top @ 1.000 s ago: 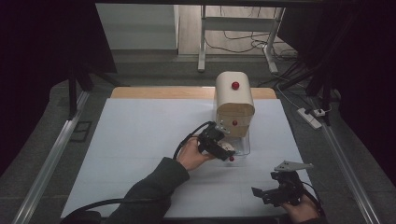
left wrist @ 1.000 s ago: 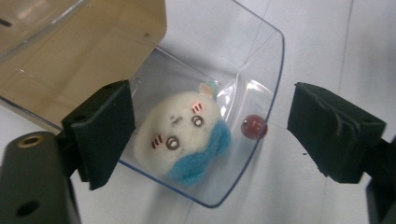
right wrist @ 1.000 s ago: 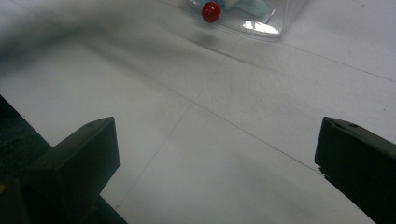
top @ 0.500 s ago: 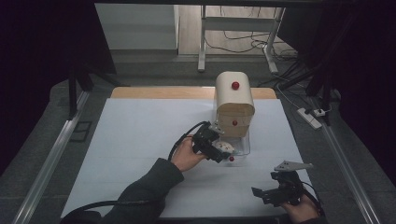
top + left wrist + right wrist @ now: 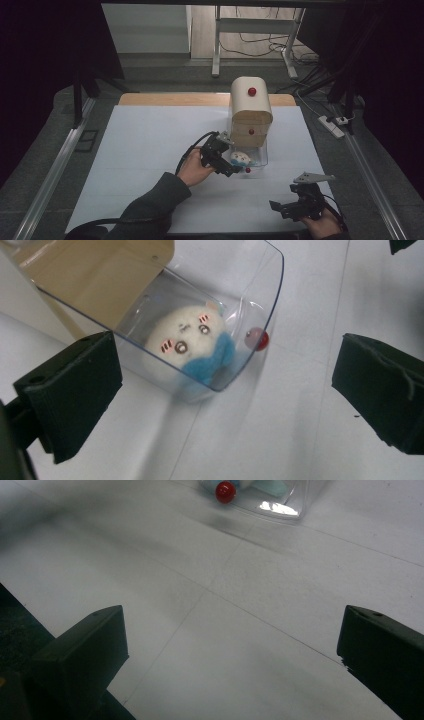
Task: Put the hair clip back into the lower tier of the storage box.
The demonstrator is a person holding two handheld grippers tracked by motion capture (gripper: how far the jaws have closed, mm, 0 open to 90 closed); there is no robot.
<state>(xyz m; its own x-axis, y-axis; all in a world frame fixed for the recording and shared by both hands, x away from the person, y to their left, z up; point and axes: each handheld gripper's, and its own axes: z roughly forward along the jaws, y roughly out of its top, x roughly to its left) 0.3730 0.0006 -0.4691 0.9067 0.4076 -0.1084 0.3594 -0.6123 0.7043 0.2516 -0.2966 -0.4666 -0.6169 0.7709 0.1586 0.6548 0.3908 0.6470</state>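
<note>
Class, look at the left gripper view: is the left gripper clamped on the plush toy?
No. The left gripper stands open, its jaws apart on either side, while the plush toy lies untouched inside the clear drawer.

Dim room; white table [image 5: 150, 150], grey floor [image 5: 150, 70], perhaps a metal stand [image 5: 250, 25] behind.

My right tongs [image 5: 232, 665] stand wide open over bare white worktop [image 5: 240, 630]; red knob [image 5: 225, 491] on clear drawer [image 5: 280, 502] ahead.
</note>
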